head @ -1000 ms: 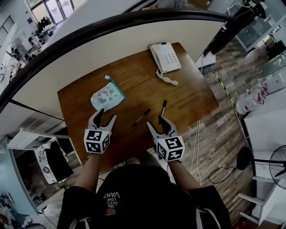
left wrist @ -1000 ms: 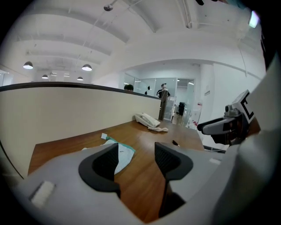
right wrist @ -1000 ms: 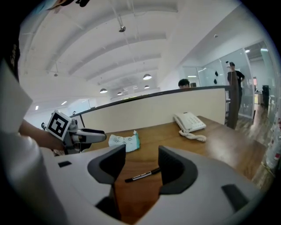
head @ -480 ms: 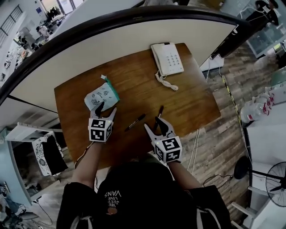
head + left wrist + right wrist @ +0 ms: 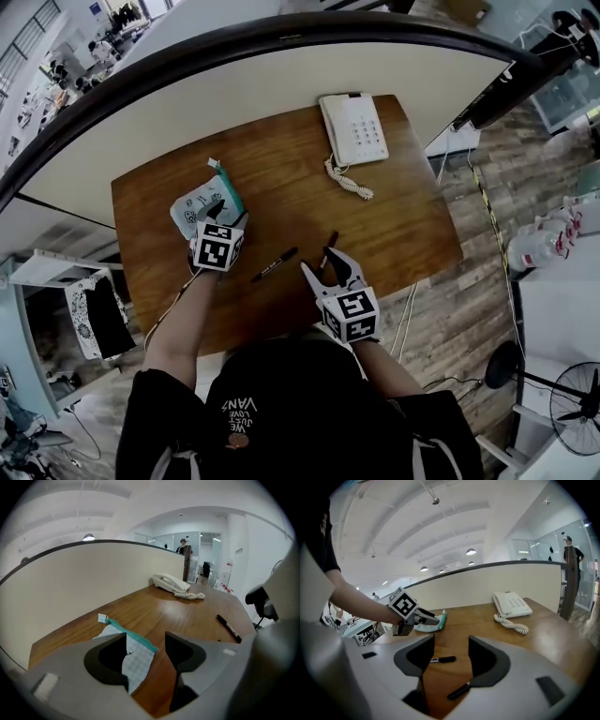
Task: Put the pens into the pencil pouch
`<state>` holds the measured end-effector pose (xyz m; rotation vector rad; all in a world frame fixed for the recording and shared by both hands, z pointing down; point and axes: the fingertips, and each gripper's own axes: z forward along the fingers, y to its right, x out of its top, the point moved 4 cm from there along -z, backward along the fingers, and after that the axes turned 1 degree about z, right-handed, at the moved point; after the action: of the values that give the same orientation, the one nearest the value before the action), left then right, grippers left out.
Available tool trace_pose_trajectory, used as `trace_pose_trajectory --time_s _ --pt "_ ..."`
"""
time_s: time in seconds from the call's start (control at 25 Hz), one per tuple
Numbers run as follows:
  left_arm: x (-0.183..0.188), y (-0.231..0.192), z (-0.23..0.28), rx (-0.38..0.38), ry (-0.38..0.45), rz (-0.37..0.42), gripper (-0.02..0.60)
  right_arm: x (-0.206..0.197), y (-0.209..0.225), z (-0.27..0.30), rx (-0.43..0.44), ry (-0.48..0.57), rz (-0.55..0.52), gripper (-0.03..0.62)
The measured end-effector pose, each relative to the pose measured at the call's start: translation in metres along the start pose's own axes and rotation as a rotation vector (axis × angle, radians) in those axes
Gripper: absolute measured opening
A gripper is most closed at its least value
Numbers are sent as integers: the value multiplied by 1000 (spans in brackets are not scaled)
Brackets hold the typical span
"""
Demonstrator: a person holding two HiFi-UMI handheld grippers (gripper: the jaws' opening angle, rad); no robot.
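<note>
A white patterned pencil pouch with a teal zipper lies at the left of the wooden table. My left gripper is open, its jaws reaching over the pouch's near edge; the pouch shows between the jaws. One black pen lies mid-table, seen also as the pen. A second black pen lies just ahead of my open right gripper, and that pen sits by the right jaw's tip, untouched.
A white desk phone with a coiled cord stands at the table's far right. A curved partition wall runs behind the table. The table's front edge is near both grippers.
My left gripper has moved forward and left, from the front edge up onto the pouch. The right gripper has stayed near the second pen.
</note>
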<state>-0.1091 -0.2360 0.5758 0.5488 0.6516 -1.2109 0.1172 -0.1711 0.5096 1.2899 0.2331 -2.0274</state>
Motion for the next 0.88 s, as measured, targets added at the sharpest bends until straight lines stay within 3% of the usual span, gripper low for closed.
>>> trace_pose_trajectory --time_s 0.52,0.88 --pt "-10 -13 53 85 -240 -6 241 -9 25 -3 -25 -16 25 204" --pt "-14 -8 49 63 -257 -11 139 -8 26 0 -12 -23 7 204"
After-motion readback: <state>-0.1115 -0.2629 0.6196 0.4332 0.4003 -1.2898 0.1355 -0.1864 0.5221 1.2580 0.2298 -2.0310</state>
